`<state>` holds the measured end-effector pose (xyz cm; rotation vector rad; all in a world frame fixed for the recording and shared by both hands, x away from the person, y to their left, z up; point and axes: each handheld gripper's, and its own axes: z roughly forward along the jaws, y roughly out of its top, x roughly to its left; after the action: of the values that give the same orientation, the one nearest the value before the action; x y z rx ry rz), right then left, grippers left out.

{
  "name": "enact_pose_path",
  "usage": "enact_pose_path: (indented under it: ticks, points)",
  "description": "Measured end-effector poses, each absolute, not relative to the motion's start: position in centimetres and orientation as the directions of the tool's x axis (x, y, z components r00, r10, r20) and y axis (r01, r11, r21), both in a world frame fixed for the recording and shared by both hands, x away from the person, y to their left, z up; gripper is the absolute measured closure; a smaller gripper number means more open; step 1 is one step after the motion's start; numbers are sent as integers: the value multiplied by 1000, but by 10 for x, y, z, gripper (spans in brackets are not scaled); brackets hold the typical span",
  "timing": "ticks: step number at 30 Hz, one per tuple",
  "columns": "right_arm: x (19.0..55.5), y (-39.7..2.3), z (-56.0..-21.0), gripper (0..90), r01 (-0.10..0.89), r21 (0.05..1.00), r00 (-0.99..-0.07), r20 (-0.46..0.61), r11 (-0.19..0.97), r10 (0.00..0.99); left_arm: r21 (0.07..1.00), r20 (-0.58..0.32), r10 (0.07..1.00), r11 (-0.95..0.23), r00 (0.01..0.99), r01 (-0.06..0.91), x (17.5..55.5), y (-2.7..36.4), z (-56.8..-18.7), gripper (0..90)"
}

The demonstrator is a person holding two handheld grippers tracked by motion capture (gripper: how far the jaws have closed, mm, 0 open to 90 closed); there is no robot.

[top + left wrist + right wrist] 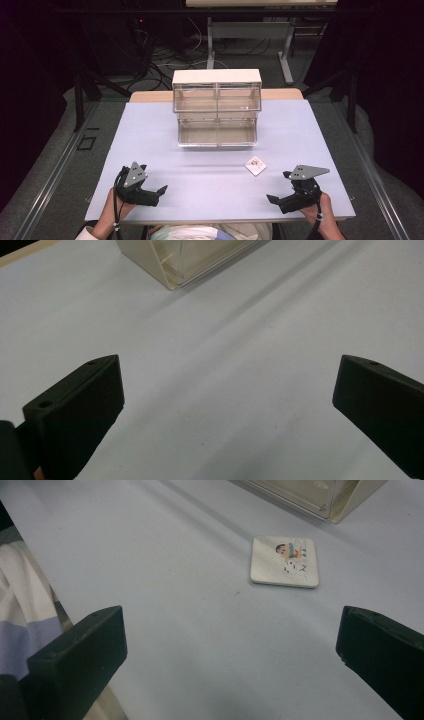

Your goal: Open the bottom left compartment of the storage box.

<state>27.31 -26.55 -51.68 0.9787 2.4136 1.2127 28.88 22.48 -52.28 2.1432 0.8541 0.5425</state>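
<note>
My left gripper [150,192] and right gripper [280,192] gape empty; the tile [255,165] lies flat near my right.

The left tool [150,186] and right tool [283,188] are matte black, each topped by a grey three-cornered plate dotted with small holes (screw holes also mark the blocky jaws). A black cable trails from each. The person wears a white, pale-striped top.
</note>
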Motion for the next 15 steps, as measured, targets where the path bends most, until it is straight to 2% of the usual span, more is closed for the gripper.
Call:
enact_pose_path:
  ticks: [15]
  points:
    - [274,-265,-516,1,459,774,-737,57,436,673,753,111,733,-502,671,424,301,219,-520,8]
